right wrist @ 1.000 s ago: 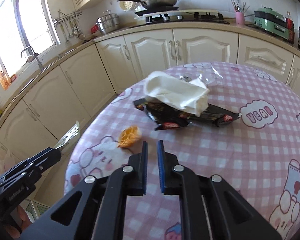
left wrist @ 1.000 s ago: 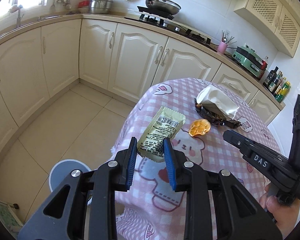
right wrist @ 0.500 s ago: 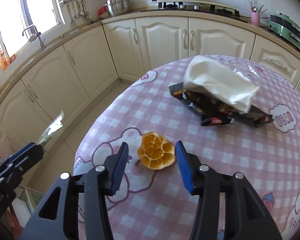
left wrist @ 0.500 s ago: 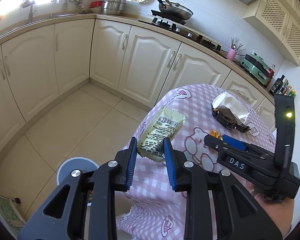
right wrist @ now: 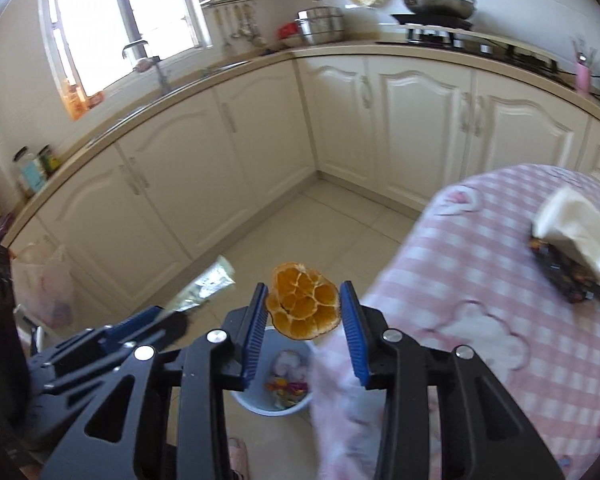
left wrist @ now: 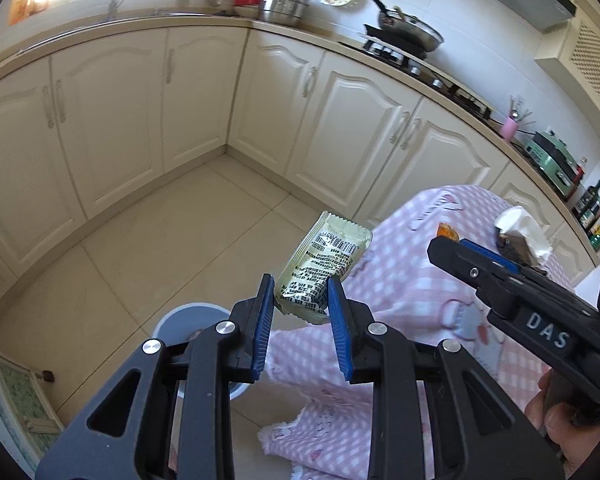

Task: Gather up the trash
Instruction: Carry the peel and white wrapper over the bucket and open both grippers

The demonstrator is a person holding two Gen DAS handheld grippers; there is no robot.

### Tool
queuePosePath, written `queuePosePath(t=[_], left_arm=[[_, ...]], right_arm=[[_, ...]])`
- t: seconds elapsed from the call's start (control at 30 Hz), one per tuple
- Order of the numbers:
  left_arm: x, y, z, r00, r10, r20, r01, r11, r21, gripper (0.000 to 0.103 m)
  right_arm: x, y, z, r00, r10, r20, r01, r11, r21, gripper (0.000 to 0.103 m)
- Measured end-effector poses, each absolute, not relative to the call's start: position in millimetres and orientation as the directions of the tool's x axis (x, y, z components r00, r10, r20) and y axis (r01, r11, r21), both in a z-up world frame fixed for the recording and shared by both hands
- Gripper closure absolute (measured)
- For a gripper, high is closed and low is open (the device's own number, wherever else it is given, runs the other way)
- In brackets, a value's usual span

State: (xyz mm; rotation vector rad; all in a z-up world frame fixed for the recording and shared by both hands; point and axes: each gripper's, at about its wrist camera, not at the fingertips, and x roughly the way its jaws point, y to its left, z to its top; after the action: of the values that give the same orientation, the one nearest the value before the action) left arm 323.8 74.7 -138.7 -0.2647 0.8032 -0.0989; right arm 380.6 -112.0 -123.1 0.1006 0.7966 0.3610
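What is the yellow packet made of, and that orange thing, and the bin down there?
The packet looks like thin shiny plastic film: it crinkles, glints, and has a zigzag sealed edge. The orange thing looks like real orange peel, with a dull, pithy, veined inside. The bin on the floor seems to be smooth pale blue plastic, though it is partly hidden, so that is a guess.

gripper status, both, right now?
Left gripper: shut on the cream snack wrapper.
Right gripper: shut on the orange peel, above the trash bin.
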Motion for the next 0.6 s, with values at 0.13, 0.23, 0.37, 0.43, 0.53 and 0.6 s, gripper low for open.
queuePosePath(t=[0.13,0.23,0.37,0.43,0.53,0.6], left_arm=[[324.2,101.1,-149.0,0.683,-0.136,-0.718,-0.078,0.963,-0.257,0.078],[328.5,114.8,-156.9,0.673,-0.098,-0.733,-0.119,0.964,-0.239,0.077],[335.9,125.3,-162.4,0.668,-0.076,-0.74,-0.144,0.963,-0.229,0.077],[340.7,128.6,-164.4,0.67,-0.071,-0.739,-0.149,0.962,-0.227,0.076],[345.8,131.5,-166.4,0.673,-0.06,-0.737,-0.161,0.961,-0.226,0.07],[346.3,134.2,-169.1,0.67,-0.075,-0.739,-0.167,0.954,-0.248,0.065]], right_arm=[[387.0,-71.9,-131.1,0.597,0.428,-0.679,-0.35,0.9,0.259,0.067],[392.7,-49.8,-141.5,0.571,0.452,-0.686,-0.374,0.886,0.272,0.067],[400.9,-35.2,-151.8,0.563,0.463,-0.685,-0.377,0.881,0.286,0.067],[401.4,-35.5,-154.5,0.567,0.46,-0.683,-0.37,0.883,0.289,0.067],[403.6,-33.1,-158.5,0.569,0.459,-0.682,-0.364,0.885,0.292,0.067],[405.2,-34.1,-161.1,0.57,0.457,-0.683,-0.358,0.886,0.293,0.067]])
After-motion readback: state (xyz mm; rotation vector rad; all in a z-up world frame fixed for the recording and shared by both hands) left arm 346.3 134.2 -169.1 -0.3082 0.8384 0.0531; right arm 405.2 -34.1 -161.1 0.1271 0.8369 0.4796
